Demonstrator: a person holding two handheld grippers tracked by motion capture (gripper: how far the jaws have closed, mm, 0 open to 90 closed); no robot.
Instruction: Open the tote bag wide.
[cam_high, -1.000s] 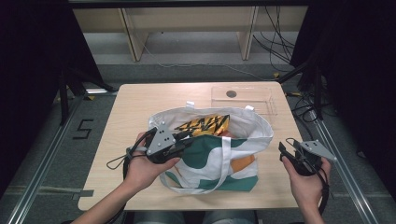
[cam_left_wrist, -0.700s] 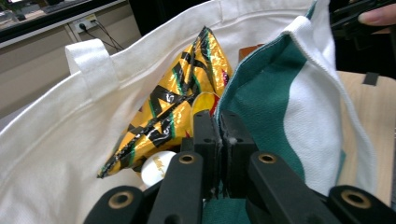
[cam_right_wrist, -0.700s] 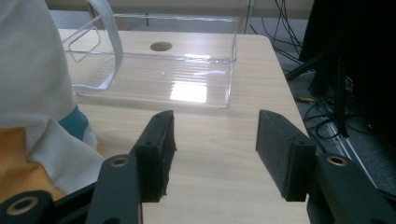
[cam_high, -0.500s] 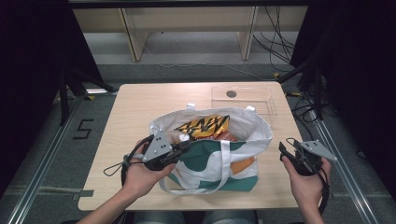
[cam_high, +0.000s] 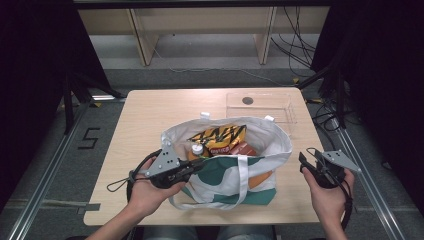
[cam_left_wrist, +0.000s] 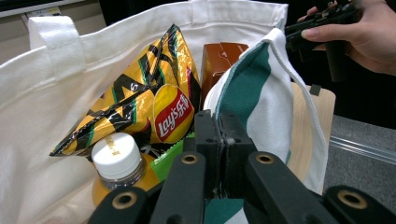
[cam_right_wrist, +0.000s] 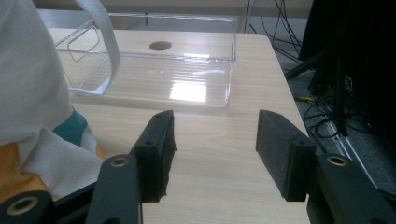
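Observation:
A white tote bag (cam_high: 235, 175) with green and orange patches stands open mid-table. Inside it lie a yellow Lay's chips bag (cam_high: 220, 134) (cam_left_wrist: 140, 93), a bottle with a white cap (cam_high: 198, 149) (cam_left_wrist: 116, 156) and a brown box (cam_high: 245, 148) (cam_left_wrist: 219, 58). My left gripper (cam_high: 200, 163) (cam_left_wrist: 219, 126) is shut on the bag's near rim, the green-and-white cloth pinched between its jaws. My right gripper (cam_high: 305, 164) (cam_right_wrist: 215, 135) stands open above the bare tabletop to the right of the bag, with nothing between its pads.
A clear plastic tray (cam_high: 260, 105) (cam_right_wrist: 154, 70) sits at the table's back right, just beyond the bag, with one white bag handle (cam_right_wrist: 105, 42) hanging before it. The wooden table (cam_high: 145, 115) has bare room at the back left. Cables lie on the floor to the right.
The left gripper has closed on the bag's near rim and drawn it slightly toward the table's front edge, widening the bag's mouth. The right gripper has stayed where it was.

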